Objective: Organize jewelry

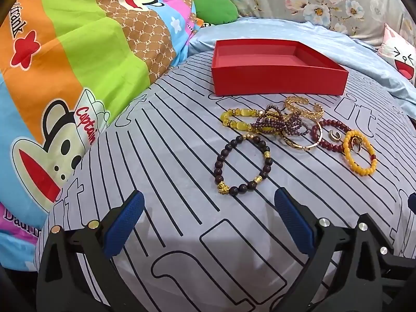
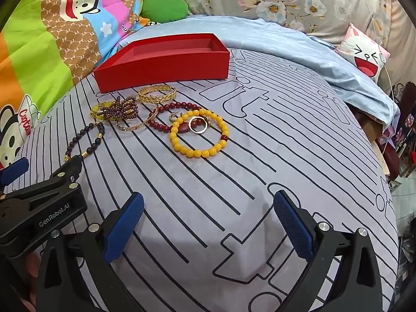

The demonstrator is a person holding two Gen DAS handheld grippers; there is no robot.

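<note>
An empty red box [image 1: 278, 83] [image 2: 166, 63] sits at the back of the striped grey bedcover. In front of it lies a heap of jewelry: a dark bead bracelet with gold charms [image 1: 221, 156] [image 2: 89, 130], a yellow bead bracelet [image 1: 349, 165] [image 2: 182, 147], a dark red bead bracelet [image 1: 329, 144] [image 2: 158, 124], a gold cuff [image 1: 306, 108] [image 2: 157, 92], purple bead strands [image 1: 278, 122] [image 2: 122, 109] and a gold ring [image 2: 197, 126]. My left gripper [image 1: 208, 205] hangs open just short of the dark bracelet. My right gripper [image 2: 208, 205] is open too, short of the yellow bracelet.
A bright cartoon quilt [image 1: 65, 65] is piled along the left. Light blue bedding [image 2: 299, 49], floral fabric [image 2: 299, 2] and a white smiling-face cushion [image 2: 364, 54] lie behind and to the right. The left gripper's body [image 2: 44, 200] shows at the right wrist view's left edge.
</note>
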